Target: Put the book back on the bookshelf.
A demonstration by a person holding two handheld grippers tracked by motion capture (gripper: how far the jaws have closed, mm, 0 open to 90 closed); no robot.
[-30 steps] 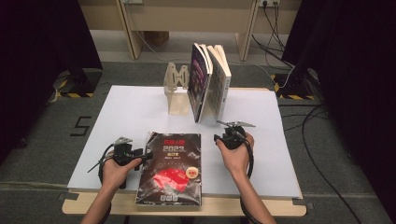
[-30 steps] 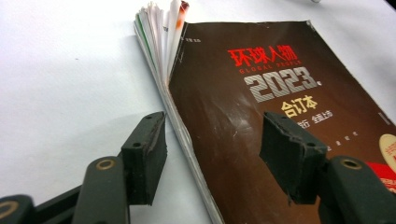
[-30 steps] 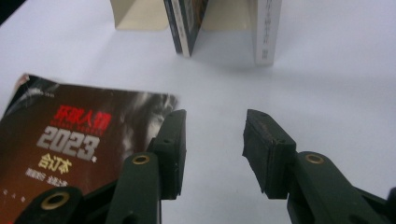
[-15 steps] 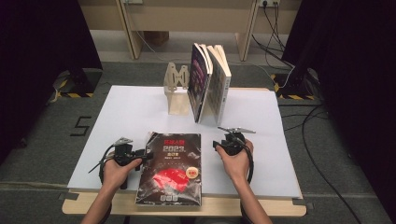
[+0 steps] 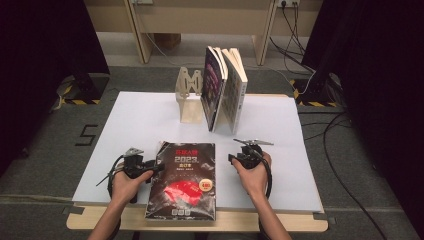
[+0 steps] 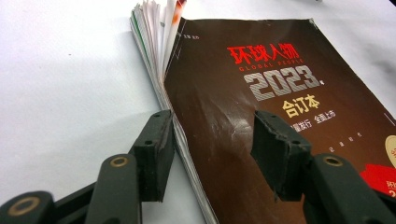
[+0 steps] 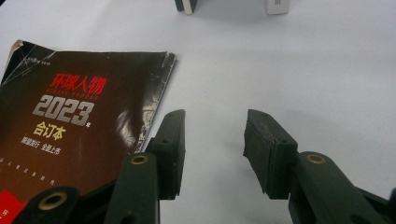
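1. A dark-covered book (image 5: 183, 181) lies flat on the white table (image 5: 140, 120), its near edge over the table's front edge, between the two hands.
2. The left gripper (image 6: 210, 149) sits at the book's page edge. Its jaws have just been closing and now stand partly open, astride that edge: one jaw is beside the fanned pages (image 6: 154, 32) on the table, the other is over the cover.
3. I cannot tell whether the pads press on the book yet; a gap shows between the cover and the jaw above it.
4. The right gripper (image 7: 212, 140) is just beside the book's other long edge. Its jaws stand wide apart with only bare table between them; the nearer jaw is close to the worn cover corner, and I cannot tell if it touches.
5. Beyond both pairs of jaws, two more books (image 5: 225, 87) stand upright, leaning against a wooden stand (image 5: 190, 97), well apart from the flat book.
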